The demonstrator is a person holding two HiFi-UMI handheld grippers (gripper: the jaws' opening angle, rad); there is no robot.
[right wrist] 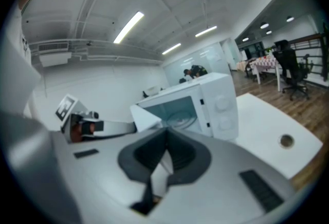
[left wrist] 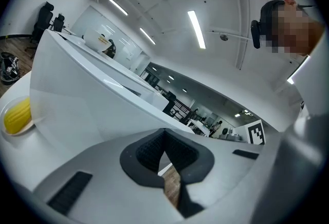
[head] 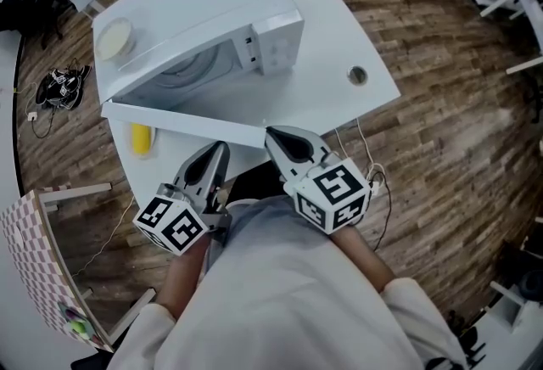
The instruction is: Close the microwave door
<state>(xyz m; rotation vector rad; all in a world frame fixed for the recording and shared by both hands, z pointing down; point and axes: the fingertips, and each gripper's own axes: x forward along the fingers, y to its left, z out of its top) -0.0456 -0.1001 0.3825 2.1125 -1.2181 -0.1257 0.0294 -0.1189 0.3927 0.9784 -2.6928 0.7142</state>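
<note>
- The boxy white microwave (head: 254, 12) is set at the far left of the white table (head: 339, 29), with its white door (head: 187, 122) swung open toward the near edge.
- The door's long edge is laid across just ahead of both grippers, and its free end is nearest the right gripper (head: 273, 136).
- The fingers of the right gripper and of the left gripper (head: 222, 148) are pressed together and empty.
- A yellow item on a small dish (head: 140, 139) is seen outside the door, judged clear of its swing.

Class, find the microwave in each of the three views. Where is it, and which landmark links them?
Head view: microwave upper left of centre.
Left gripper view: microwave across the left half.
Right gripper view: microwave just right of centre.
Shared landmark: its open door.
</note>
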